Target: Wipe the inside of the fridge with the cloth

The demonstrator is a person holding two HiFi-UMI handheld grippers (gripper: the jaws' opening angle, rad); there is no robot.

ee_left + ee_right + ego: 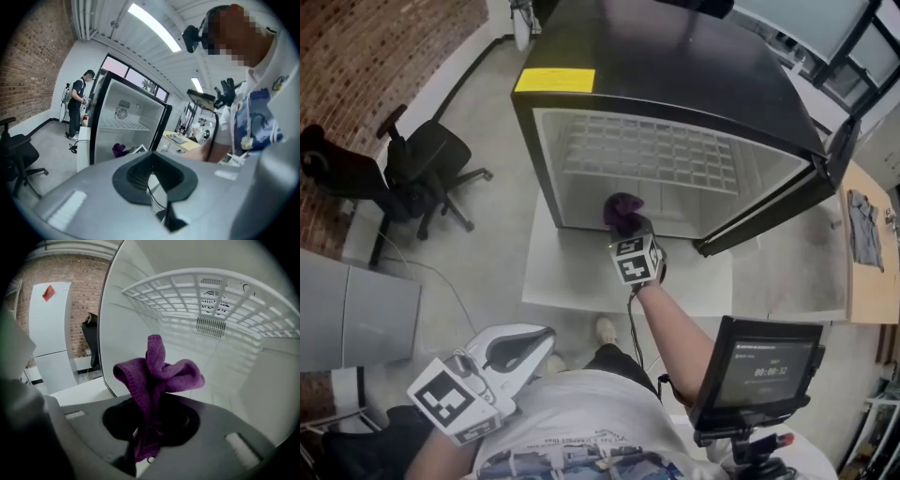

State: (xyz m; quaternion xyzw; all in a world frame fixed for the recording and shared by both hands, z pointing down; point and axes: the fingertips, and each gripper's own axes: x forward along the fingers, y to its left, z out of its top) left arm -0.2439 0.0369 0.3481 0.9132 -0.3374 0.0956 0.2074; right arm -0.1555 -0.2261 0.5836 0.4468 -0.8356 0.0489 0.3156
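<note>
The black fridge (675, 84) is set on a low white stand (581, 277). The stand and a black office chair (422, 173) are set on the grey floor (487, 248).

In the head view the purple knitted cloth (622, 212) and the marker cube (636, 260) cover the jaws of the right hand-held gripper (626, 228). In the right gripper view the cloth's lower end is lost from sight between the dark jaws. The print on the yellow rectangular label (554, 81) atop the black fridge (675, 66) and the figures on the small dark screen (766, 373) are too small to read.
</note>
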